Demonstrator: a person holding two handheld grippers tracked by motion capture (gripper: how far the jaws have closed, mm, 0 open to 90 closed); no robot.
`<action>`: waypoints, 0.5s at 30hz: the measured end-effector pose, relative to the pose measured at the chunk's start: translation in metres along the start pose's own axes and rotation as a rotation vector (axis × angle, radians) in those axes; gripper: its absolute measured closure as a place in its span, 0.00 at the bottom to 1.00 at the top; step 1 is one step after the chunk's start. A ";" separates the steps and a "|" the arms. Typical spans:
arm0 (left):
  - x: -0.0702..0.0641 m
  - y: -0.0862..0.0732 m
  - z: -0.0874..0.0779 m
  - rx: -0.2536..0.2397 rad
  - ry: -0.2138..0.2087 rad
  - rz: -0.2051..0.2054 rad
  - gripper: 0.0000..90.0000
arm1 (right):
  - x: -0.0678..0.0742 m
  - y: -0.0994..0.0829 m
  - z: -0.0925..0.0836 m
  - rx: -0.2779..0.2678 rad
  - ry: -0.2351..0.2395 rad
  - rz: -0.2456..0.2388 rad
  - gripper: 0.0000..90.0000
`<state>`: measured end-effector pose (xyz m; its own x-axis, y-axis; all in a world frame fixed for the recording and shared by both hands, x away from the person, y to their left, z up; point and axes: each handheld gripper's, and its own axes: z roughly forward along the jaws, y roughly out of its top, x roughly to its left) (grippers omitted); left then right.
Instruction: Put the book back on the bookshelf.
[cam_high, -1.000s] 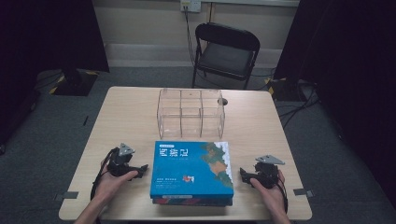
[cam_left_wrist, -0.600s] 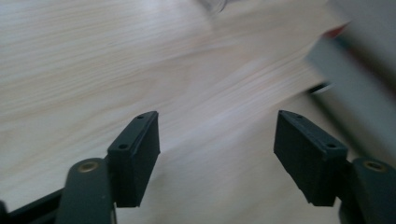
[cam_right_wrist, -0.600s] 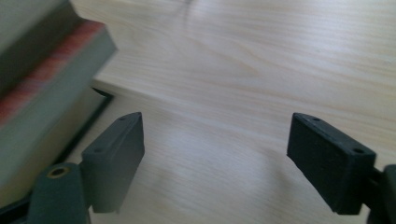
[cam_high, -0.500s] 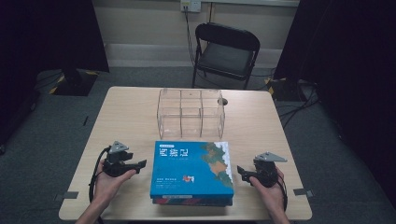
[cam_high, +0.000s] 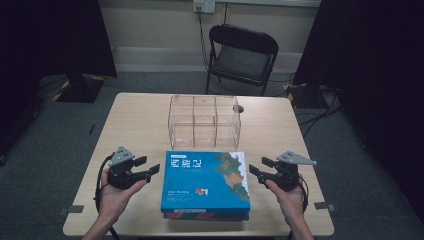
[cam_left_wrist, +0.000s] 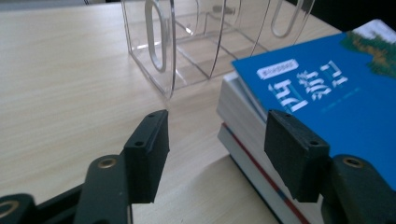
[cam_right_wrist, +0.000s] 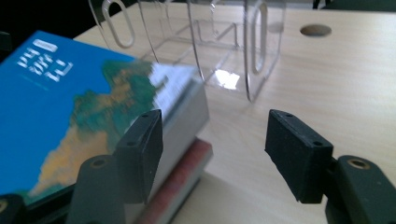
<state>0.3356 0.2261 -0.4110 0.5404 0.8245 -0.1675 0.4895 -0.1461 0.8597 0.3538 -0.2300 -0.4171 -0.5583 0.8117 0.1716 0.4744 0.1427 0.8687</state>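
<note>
Books (cam_high: 205, 184) stacked on table (cam_high: 140, 120), heavy and stiff.
Left claw (cam_high: 152, 170) and right claw (cam_high: 256, 171), both narrowing yet apart and empty, should clamp opposite edges.

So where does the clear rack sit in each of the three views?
High view: the clear rack stands mid-table, just behind the blue book.
Left gripper view: it is at top centre, behind the book's corner.
Right gripper view: it is at top centre, beyond the book's far edge.
Shared landmark: the blue book, lying right in front of the rack.
</note>
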 end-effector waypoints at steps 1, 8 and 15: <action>0.000 0.000 0.000 0.000 0.000 0.000 0.47 | 0.000 0.000 0.000 0.000 0.000 0.000 0.41; -0.014 0.005 0.013 0.019 -0.065 0.025 0.55 | 0.014 0.020 0.031 0.018 0.055 -0.039 0.43; -0.018 0.005 0.026 0.055 -0.108 0.012 0.69 | 0.013 0.029 0.049 0.031 0.064 -0.064 0.53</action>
<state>0.3461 0.1959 -0.4168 0.6157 0.7591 -0.2113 0.5178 -0.1877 0.8347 0.3939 -0.1877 -0.4127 -0.6300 0.7626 0.1467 0.4569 0.2112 0.8641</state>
